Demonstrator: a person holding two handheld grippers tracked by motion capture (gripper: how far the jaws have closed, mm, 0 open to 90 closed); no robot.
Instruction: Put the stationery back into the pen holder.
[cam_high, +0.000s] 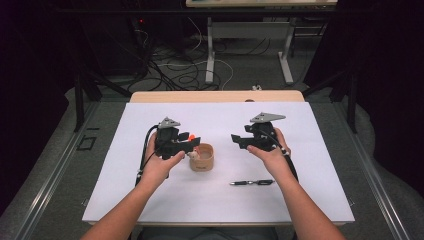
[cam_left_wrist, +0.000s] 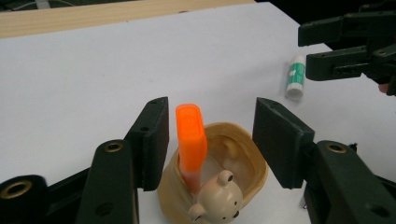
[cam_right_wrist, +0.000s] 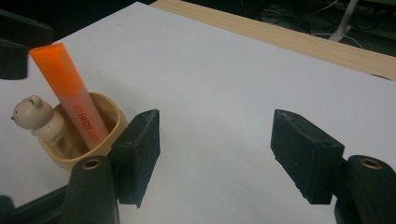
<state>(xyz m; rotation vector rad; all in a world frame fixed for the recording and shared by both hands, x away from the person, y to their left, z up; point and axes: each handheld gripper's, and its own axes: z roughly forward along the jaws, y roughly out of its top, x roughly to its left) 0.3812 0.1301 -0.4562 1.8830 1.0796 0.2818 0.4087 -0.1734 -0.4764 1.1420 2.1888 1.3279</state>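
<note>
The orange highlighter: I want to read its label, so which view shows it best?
The right gripper view: the orange highlighter leans in the bear cup with its side and printed lettering showing. The left gripper view shows mostly its cap end. The high view gives a small orange tip.

Bright even light on the table, dark surroundings, soft shadows, slight blur

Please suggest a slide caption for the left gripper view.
Orange highlighter standing in a bear-decorated cup, between the open jaws of the left gripper.
</note>
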